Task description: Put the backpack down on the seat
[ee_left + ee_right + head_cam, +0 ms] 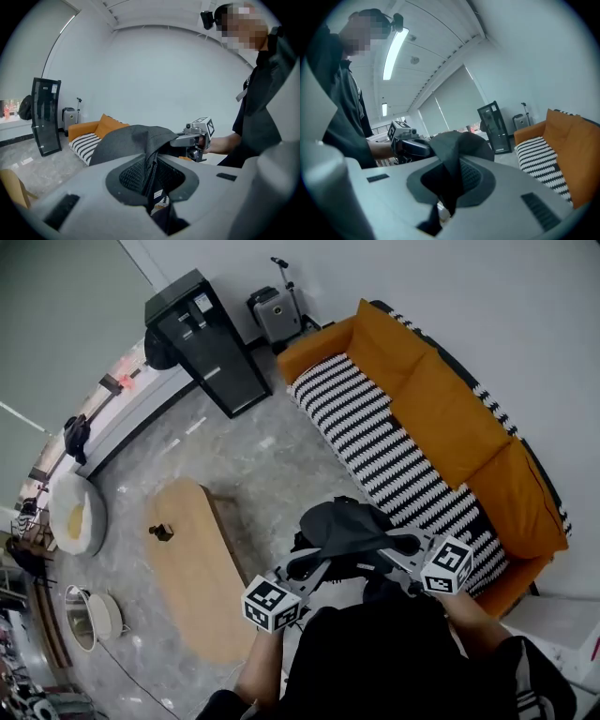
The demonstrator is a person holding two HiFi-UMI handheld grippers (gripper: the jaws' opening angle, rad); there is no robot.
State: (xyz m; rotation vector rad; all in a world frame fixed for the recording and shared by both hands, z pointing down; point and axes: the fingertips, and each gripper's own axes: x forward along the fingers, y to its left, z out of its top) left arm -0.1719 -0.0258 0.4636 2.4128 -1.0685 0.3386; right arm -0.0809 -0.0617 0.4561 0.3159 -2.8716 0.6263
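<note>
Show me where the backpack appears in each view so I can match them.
Head view: backpack low centre, at the front edge of the sofa.
Left gripper view: centre foreground; sofa behind it at left.
Right gripper view: centre foreground; sofa at right edge.
Shared landmark: the orange sofa with striped seat.

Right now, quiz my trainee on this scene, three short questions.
1. True or false: the backpack lies on the seat.
2. What are the left claw and the right claw shut on? A backpack fabric; B nothing; C a cup.
3. Fill in: the seat is black-and-white ____.

Key: 1 false, both claws hold it up in front of the seat; 2 A; 3 striped.
</note>
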